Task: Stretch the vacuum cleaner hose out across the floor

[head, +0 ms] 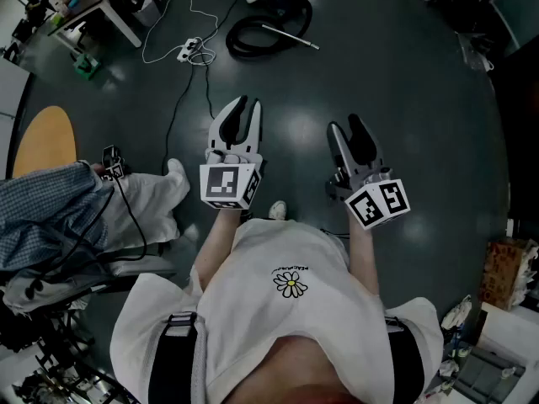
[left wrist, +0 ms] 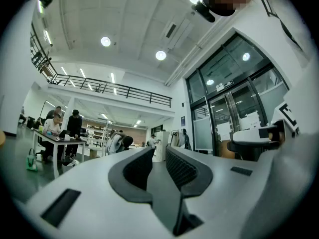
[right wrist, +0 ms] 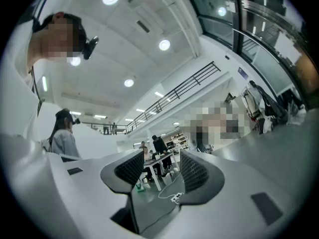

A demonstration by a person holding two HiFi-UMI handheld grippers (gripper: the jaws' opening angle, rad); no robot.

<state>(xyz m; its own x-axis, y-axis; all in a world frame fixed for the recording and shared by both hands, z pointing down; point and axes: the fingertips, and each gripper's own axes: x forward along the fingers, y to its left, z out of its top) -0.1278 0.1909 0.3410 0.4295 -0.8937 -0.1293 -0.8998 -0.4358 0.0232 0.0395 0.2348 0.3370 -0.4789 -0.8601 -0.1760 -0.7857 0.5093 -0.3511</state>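
Dark floor (head: 404, 82); the vacuum hose (head: 253, 51) lies coiled, well apart from my tools. Left tool (head: 247, 103) clenched, empty. Right tool (head: 344, 123) released, empty.

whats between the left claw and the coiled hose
Bare floor separates left claw from hose, per the head view; power strip sits aside.

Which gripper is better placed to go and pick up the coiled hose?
Right, slightly. Both grippers are empty and well short of the coiled hose. The right gripper has its jaws open, ready to close on it; the left gripper is more in line with the coil, but its jaws are shut.
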